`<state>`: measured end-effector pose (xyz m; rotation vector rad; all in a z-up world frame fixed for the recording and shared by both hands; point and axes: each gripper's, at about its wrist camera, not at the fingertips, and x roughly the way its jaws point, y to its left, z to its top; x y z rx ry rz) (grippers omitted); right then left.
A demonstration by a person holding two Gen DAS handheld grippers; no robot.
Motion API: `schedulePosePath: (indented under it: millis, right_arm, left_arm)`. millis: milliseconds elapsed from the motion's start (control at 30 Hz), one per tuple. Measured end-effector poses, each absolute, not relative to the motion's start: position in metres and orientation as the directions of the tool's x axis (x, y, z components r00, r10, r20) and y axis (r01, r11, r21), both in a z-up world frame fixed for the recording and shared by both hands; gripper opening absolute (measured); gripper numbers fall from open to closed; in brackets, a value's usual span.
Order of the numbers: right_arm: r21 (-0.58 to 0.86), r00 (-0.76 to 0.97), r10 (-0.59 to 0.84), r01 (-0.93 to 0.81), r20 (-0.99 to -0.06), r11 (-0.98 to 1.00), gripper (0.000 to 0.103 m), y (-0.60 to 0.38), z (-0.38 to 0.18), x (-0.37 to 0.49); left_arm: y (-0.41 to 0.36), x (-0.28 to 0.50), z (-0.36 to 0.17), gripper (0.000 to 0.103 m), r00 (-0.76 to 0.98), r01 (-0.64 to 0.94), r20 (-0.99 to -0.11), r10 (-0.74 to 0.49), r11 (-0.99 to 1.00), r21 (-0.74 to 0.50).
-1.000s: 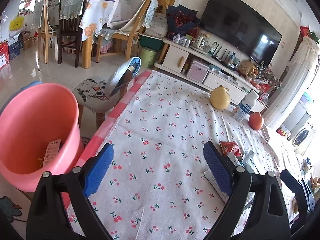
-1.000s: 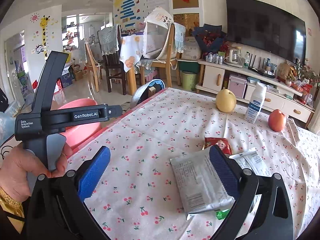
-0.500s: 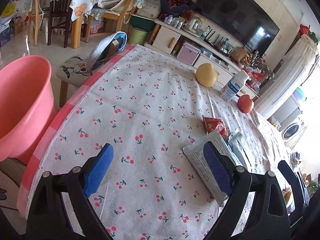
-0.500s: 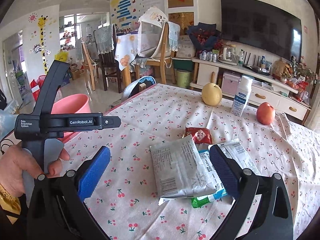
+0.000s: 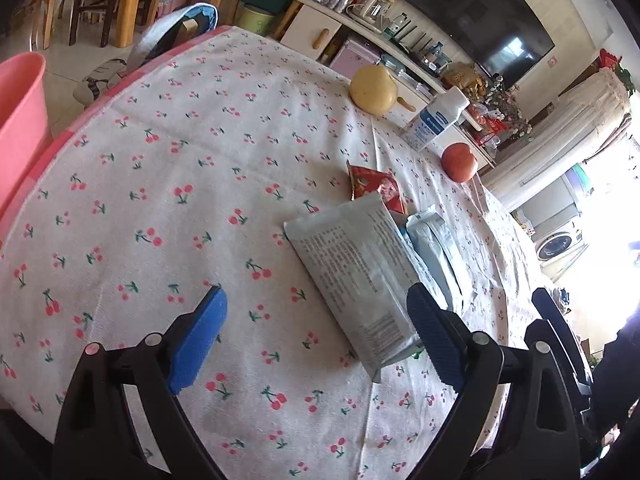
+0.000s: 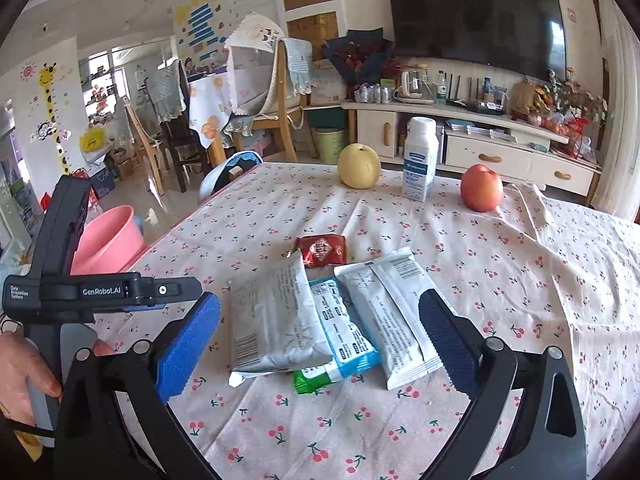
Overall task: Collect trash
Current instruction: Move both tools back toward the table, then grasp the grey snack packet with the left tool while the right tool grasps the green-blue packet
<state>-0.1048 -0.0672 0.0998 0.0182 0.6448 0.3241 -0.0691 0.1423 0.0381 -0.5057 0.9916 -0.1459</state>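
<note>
Left gripper (image 5: 316, 330): blue pads spread wide, nothing between them, held above the cherry-print tablecloth (image 5: 168, 184). Its right pad sits just at the near corner of the grey wrapper (image 5: 356, 268); whether it touches cannot be told from this angle.

Right gripper (image 6: 320, 338): fingers likewise wide apart and empty, poised over the litter pile. In the right wrist view the left gripper's black body shows at 9 o'clock, a hand (image 6: 24, 372) wrapped round its handle.

Trash, mid-table, clustered (all lying flat):
- grey wrapper (image 6: 276, 320), largest, on the left of the pile, overlapping the blue-and-white packet (image 6: 344, 332)
- white wrapper (image 6: 390, 312) just right of that packet, touching it
- green scrap (image 6: 310, 382) poking out under the pile's near edge
- small red packet (image 6: 322, 250) at 12 o'clock from the pile, touching the grey wrapper's far corner

Pink bucket (image 6: 106, 240) on the floor off the table's left edge, at 10 o'clock in the right wrist view; well apart from the pile.

Far edge of table: yellow pear (image 6: 359, 166), white bottle (image 6: 419, 158) upright, red apple (image 6: 481, 187), in a row left to right.
</note>
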Motion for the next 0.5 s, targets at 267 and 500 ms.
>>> schedulePosePath:
  millis: [267,500]
  right_arm:
    - [0.021,0.785,0.200,-0.231,-0.586,0.973,0.098,-0.092,0.097,-0.102]
    - [0.027,0.754,0.164,-0.191,-0.636,0.981,0.098,-0.115,0.086,-0.086]
  left_arm:
    - [0.116,-0.067,0.028,0.092,0.536,-0.212,-0.772,-0.341,0.831,-0.514]
    - [0.080,-0.050,0.022,0.092,0.505,-0.239,-0.815,-0.283,0.862,-0.447]
